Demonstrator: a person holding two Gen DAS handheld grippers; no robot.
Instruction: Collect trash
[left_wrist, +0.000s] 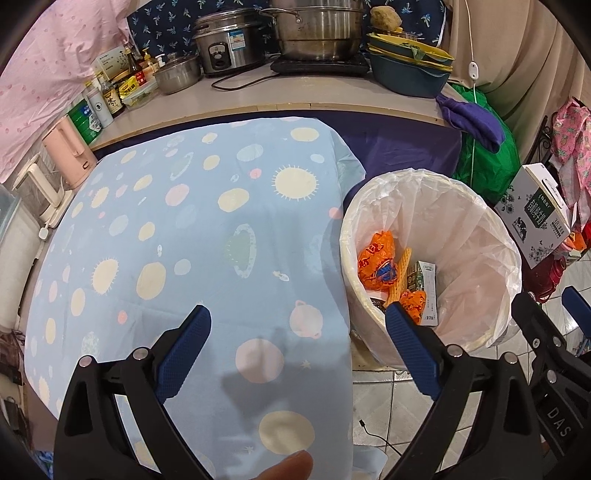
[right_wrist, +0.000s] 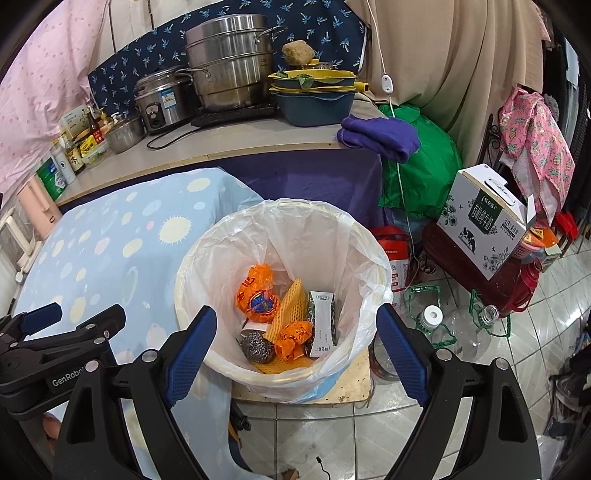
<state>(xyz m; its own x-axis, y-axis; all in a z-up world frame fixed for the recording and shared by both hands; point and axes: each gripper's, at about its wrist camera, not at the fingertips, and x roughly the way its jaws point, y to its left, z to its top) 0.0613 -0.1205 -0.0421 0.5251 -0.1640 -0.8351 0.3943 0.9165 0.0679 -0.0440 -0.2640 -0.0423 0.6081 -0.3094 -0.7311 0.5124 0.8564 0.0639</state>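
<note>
Blue-padded fingers (left_wrist: 186, 354) of my left hand-held gripper (left_wrist: 297, 325) fill the bottom of its view, spread wide with nothing between them, above the pale blue cloth (left_wrist: 192, 236) printed with suns and planets that covers the desk. Just right of that cloth stands the trash bin (right_wrist: 192, 321), lined with a clear plastic bag (right_wrist: 314, 229), and I take the bin as my landmark.

My right hand-held gripper (right_wrist: 297, 332) hangs directly above the bin, its fingers (right_wrist: 402, 354) likewise released and empty, one on each side of the bin's mouth in its own camera. My left hand-held gripper sits to the left of the bin, over the cloth.

Inside the bin lies the trash: a crumpled orange wrapper (right_wrist: 256, 293) toward the left wall, a yellow foam net (right_wrist: 290, 310) in the middle, a second orange wrapper (right_wrist: 293, 338) nearer the front, a steel scouring ball (right_wrist: 256, 345) at the front left, and a flattened grey-green carton (right_wrist: 321, 321) leaning to the right (its print is too small for me to read).

Behind the bin runs a cluttered desk (right_wrist: 229, 142) with a rice cooker (right_wrist: 162, 99), a large steel steamer pot (right_wrist: 231, 66) and stacked blue and yellow basins (right_wrist: 314, 99). A purple cloth (right_wrist: 380, 136) hangs off its edge behind the bin. To the right of the bin are a milk box (right_wrist: 484, 221) and clear plastic bottles (right_wrist: 436, 325) on the tiled floor (right_wrist: 406, 435).
</note>
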